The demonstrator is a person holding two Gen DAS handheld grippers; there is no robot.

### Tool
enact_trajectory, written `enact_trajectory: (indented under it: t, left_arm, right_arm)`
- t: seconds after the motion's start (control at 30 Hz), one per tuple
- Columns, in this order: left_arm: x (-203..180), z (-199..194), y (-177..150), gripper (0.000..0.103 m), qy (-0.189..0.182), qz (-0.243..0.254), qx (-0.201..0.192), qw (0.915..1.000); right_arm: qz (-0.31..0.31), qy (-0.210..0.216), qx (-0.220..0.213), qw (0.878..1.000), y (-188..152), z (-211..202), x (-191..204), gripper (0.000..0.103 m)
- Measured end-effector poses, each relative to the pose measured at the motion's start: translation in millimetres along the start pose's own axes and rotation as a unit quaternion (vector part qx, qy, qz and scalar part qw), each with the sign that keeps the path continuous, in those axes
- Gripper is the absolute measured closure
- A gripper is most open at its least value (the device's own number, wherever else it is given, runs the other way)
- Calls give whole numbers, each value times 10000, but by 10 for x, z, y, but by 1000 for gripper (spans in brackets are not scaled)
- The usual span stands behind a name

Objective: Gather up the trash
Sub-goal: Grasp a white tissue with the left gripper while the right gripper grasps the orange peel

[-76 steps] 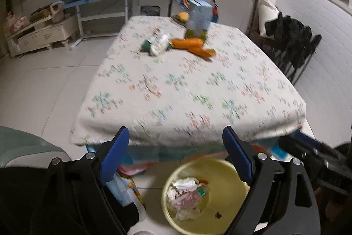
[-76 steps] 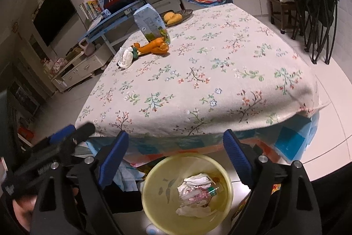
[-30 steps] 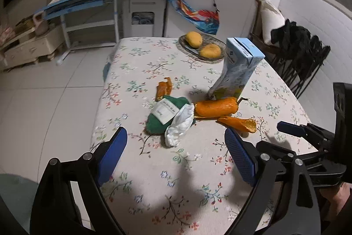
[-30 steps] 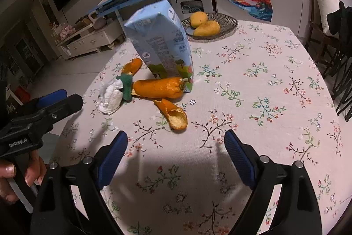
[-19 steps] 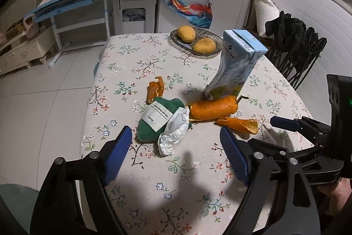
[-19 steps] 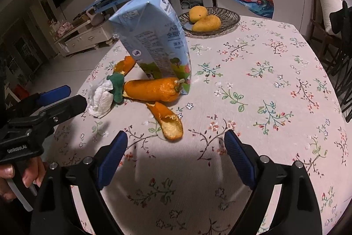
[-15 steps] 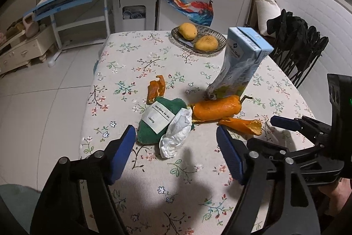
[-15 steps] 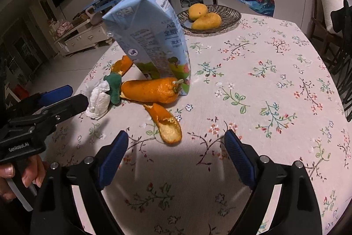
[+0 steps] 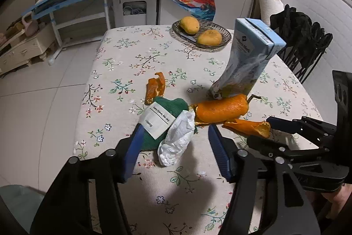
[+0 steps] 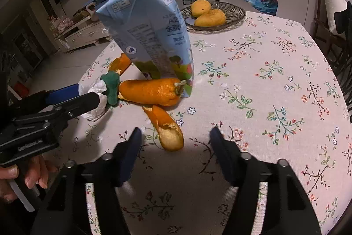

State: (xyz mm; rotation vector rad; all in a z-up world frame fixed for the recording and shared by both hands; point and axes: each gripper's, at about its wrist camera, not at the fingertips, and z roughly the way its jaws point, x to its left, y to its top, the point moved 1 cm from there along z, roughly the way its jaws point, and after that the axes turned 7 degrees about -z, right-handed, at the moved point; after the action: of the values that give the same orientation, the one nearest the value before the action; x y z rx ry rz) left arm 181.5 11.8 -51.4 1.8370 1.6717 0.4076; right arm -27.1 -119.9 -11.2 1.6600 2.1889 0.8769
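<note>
Both grippers have narrowed and dropped closer: left gripper (image 9: 173, 136) gapes around the crumpled white tissue (image 9: 177, 139), right gripper (image 10: 173, 134) around the curled orange peel strip (image 10: 166, 128) (neither touching yet); grabs look imminent.

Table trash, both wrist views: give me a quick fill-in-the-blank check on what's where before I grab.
1. The blue carton stands ____ on the table.
2. The two yellow fruits lie in a ____.
3. The white crumpled tissue lies between the jaws of the ____ gripper.
4. Both grippers' jaws are ____.

Missing words: upright; dish; left; open
</note>
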Motion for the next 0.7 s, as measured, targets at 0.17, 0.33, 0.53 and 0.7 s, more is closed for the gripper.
enact_trajectory:
  t: [0.17, 0.33, 0.53, 0.7]
  left_arm:
    - [35, 47, -4, 65, 46, -57, 96, 9999]
    - [61, 29, 4, 86, -115, -150, 140, 9997]
    - [20, -90, -30, 87, -187, -49, 49, 9998]
    - [64, -222, -104, 87, -326, -218, 70, 9992]
  right_arm:
    - [-201, -50, 60, 9998, 4, 24, 61, 70]
    - [-239, 11, 91, 9997, -14, 29, 74, 82]
    - [-184, 80, 82, 9998, -51, -13, 66, 84]
    - [-72, 178, 51, 9998, -106, -88, 55, 85]
